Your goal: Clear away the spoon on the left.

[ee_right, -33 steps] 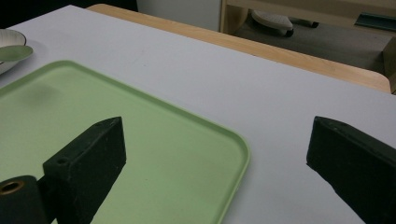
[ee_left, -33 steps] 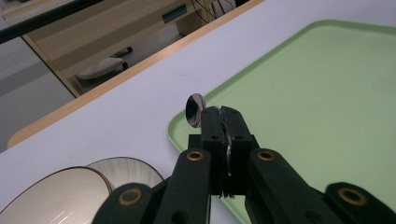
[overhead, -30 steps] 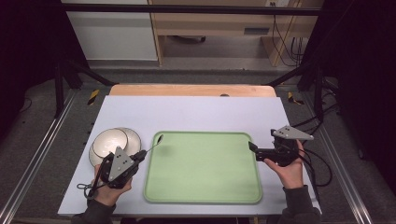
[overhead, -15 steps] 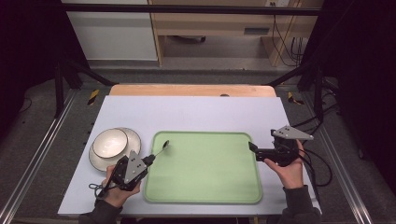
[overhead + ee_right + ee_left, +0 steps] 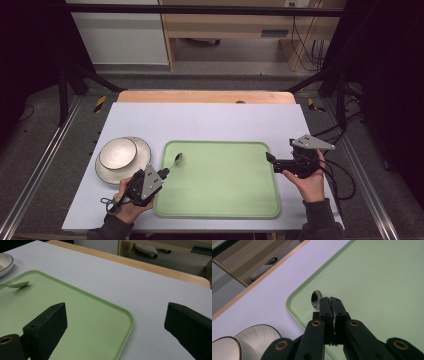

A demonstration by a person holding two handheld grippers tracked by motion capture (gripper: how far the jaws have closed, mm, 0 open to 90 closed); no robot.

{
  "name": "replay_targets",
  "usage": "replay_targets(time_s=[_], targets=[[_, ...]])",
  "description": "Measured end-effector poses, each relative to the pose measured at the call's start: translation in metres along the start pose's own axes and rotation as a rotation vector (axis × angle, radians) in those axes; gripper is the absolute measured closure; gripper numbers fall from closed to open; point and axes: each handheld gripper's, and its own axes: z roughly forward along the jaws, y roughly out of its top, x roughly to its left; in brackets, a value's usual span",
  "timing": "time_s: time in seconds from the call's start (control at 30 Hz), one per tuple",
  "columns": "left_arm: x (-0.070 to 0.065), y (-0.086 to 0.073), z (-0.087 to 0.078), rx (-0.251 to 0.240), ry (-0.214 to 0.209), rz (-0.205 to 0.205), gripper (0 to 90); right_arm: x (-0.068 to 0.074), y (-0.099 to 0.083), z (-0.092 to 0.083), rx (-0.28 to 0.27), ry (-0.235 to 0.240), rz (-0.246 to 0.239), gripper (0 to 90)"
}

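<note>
My left gripper [image 5: 165, 173] is shut on the handle of a metal spoon [image 5: 177, 159] at the left edge of the green tray [image 5: 220, 200]. The spoon's bowl [image 5: 316, 298] sticks out past the closed tips [image 5: 330, 300], low over the tray's [image 5: 374, 277] near-left corner. I cannot tell whether it touches the tray. In the right gripper view the spoon [image 5: 18, 285] shows at the far side of the tray [image 5: 75, 315]. My right gripper [image 5: 270, 158] stands open at the tray's right edge, with nothing between its jaws [image 5: 116, 308].
A cream bowl [image 5: 117, 152] sits on a plate [image 5: 142, 150] left of the tray, close beside my left hand. The bowl [image 5: 222, 347] and plate [image 5: 259, 333] also show at the lower left of the left gripper view. The table's wooden far edge [image 5: 205, 96] runs behind.
My left gripper has moved right, from over the bowl and plate to the tray's left edge, carrying the spoon. The bowl is now uncovered. The right gripper has stayed put.
</note>
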Motion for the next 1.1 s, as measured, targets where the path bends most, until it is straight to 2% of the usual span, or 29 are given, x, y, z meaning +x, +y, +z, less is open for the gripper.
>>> replay_targets(time_s=[0.1, 0.3, 1.1], targets=[[-0.002, 0.001, 0.0, 0.015, 0.006, 0.026, 88.6, 0.0, 0.0, 0.0, 0.001, 0.002, 0.002, 4.8], [-0.006, 0.002, 0.001, 0.016, 0.014, 0.039, 88.1, 0.0, 0.0, 0.0, 0.0, 0.002, 0.001, 4.9], [-0.018, 0.005, 0.002, 0.027, -0.011, 0.138, 85.4, 0.0, 0.0, 0.0, 0.003, 0.002, 0.0, 4.8]])
